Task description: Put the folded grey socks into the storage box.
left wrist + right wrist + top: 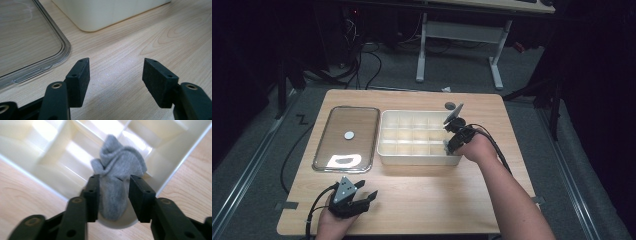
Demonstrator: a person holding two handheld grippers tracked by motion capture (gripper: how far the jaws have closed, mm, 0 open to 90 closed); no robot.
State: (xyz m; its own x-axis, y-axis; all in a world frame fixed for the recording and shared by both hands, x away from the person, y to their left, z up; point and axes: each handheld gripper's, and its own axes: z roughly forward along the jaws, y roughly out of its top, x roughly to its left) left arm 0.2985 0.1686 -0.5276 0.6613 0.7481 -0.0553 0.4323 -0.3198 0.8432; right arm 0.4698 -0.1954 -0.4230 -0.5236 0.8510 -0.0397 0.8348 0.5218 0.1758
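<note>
Your right gripper (113, 195) pinches the grey sock (117, 177) around its middle. It is soft, light and floppy. Your left gripper (116, 76) is spread wide.

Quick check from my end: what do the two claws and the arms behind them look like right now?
Both claws are black. The left claw carries a grey three-cornered plate on top and a black cable trailing back; its jaws are flat rectangular blocks with small screw holes, on arms with brass-coloured rivets. The right claw has the same grey plate and a black cable looping along the forearm. Both forearms are bare, no sleeves visible.
</note>
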